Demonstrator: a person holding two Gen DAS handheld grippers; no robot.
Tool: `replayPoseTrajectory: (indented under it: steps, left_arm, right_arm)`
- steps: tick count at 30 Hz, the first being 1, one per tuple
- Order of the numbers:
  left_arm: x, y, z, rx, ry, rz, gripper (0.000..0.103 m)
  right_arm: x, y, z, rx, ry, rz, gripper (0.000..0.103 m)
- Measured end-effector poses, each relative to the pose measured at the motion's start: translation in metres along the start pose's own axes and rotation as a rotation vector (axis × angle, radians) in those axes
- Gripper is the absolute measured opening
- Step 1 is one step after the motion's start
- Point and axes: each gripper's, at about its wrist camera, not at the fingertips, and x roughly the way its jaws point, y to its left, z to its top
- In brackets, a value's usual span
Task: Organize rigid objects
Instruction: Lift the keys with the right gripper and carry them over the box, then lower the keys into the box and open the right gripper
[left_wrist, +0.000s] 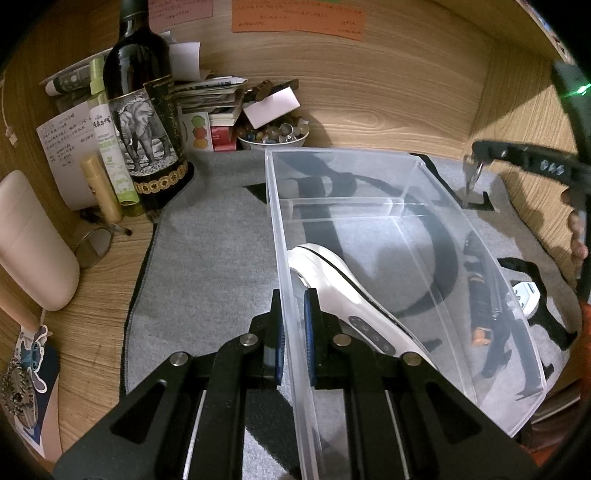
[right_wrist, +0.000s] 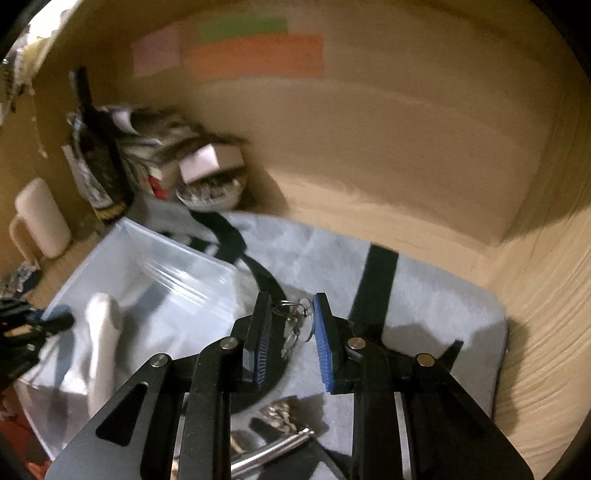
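Here the left hand-held gripper (left_wrist: 293, 332) is clamped on the near-left wall of the clear bin (left_wrist: 424, 173), mid-desk on the grey mat (left_wrist: 207, 240). Right hand-held gripper (right_wrist: 291, 325), part open, holds a key ring (right_wrist: 295, 321) above the mat's right edge, w/ a white device (left_wrist: 343, 295) inside the bin.

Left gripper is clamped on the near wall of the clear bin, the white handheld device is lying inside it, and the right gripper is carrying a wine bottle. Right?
Not quite. The left gripper does clamp the clear bin wall, with the white device inside. But the right gripper carries a key ring, not a bottle, as the right wrist view shows. The wine bottle stands on the desk.
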Motion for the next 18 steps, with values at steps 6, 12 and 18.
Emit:
replayPoseTrajectory:
  steps: [6,12,18]
  left_arm:
    - [0.0,0.0,0.0,0.001,-0.001,0.002,0.009]
    - [0.0,0.0,0.0,0.001,0.0,0.002,0.009]
    - [0.0,0.0,0.0,0.001,-0.001,0.002,0.009]
  right_arm:
    - [-0.03,0.026,0.015,-0.046,-0.089,0.05,0.021]
    - [-0.037,0.055,0.019,-0.099,-0.114,0.115,0.021]
    - [-0.014,0.08,0.014,-0.138,-0.054,0.168,0.021]
